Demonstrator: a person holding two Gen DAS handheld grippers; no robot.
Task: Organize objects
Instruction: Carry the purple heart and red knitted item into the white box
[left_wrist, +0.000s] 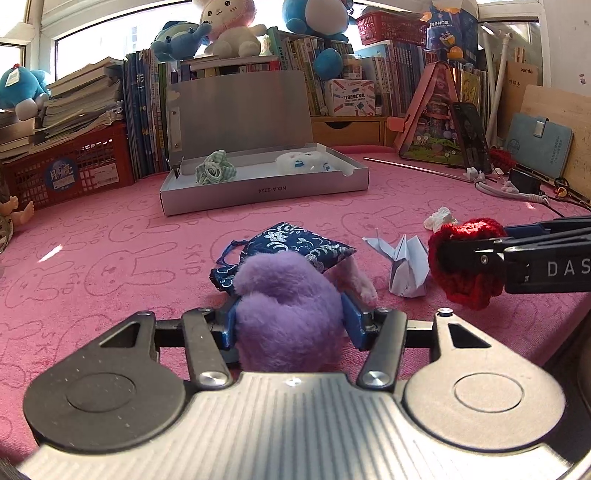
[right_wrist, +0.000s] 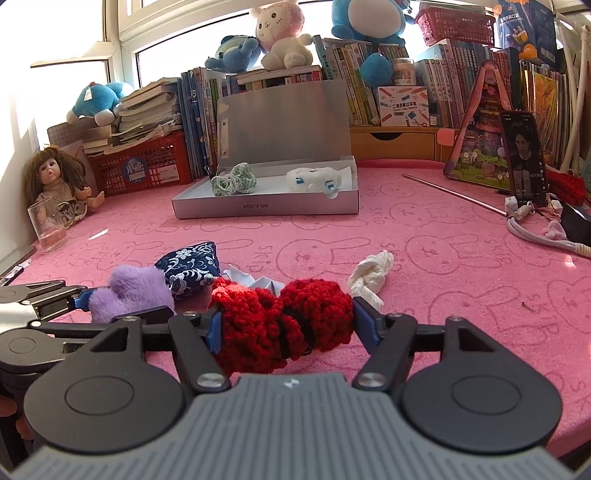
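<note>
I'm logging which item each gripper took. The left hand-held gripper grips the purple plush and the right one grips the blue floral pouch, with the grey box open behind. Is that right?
Not quite. The right hand-held gripper grips the red crocheted piece, as the right wrist view shows; the blue floral pouch lies loose on the pink cloth. The left hand-held gripper does grip the purple plush, and the grey box stands open behind.

The tablecloth (right_wrist: 461, 266) is pink with a faint rabbit outline pattern. In front of the grey box (left_wrist: 258, 192) lie a purple fluffy toy (left_wrist: 288, 317), a navy pouch (left_wrist: 295, 243) with white flower pattern, a pale blue-white paper crane (left_wrist: 402, 266) and a red knitted piece (right_wrist: 284, 325) with a black band. Inside the box are a green-white checked bow (left_wrist: 216, 168) and a white plush (left_wrist: 306, 162) with blue marks.
</note>
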